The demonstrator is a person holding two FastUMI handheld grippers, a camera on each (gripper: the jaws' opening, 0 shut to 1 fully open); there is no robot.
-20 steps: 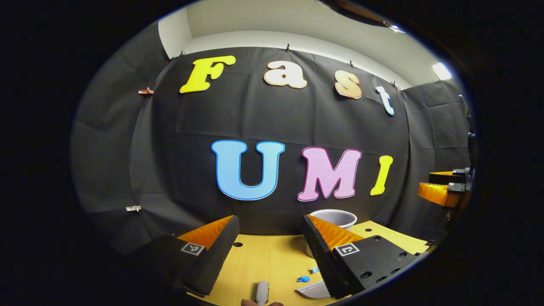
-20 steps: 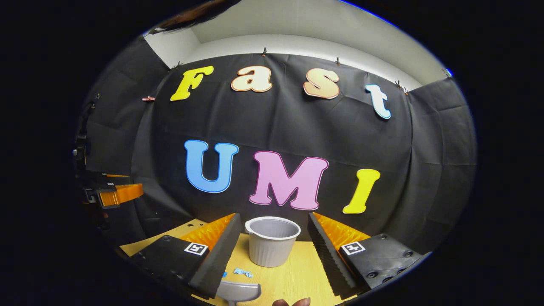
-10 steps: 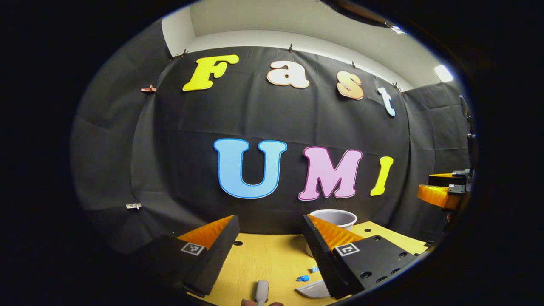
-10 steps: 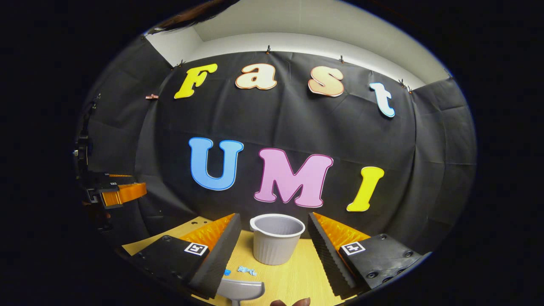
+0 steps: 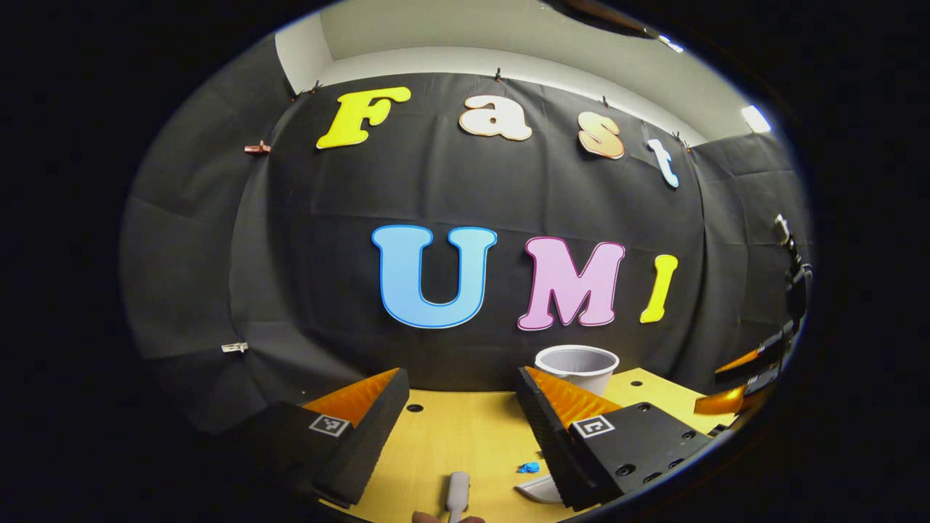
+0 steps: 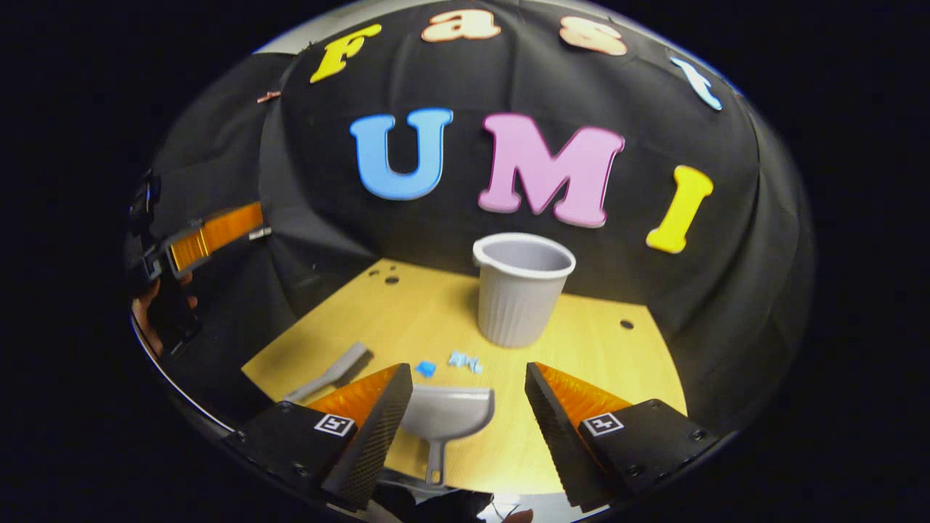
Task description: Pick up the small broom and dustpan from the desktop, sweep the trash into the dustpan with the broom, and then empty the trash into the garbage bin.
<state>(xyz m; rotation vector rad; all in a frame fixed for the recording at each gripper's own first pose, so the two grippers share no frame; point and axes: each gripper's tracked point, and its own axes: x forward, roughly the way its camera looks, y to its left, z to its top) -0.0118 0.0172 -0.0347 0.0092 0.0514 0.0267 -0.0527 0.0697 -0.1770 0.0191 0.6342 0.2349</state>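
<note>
Both our grippers (image 5: 461, 407) (image 6: 468, 407) gape above the desk (image 6: 581, 341); dustpan (image 6: 445, 414), broom (image 6: 330, 374) and bin (image 6: 522, 290) lie untouched.

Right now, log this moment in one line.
left gripper open, empty | right gripper open above dustpan | broom, trash on desktop

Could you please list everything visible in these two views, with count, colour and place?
Desktop: one, yellow wood with small holes, under everything.
Garbage bin: one, grey ribbed cup, upright at the back centre.
Dustpan: one, grey, near edge, handle toward the camera.
Small broom: one, grey, lying left of the dustpan.
Trash: a few blue scraps, between dustpan and bin.
Left tongs: one pair, open, above the broom's end.
Right tongs: one pair, open, above the dustpan.
Hand: one, holding the left tongs.
</note>
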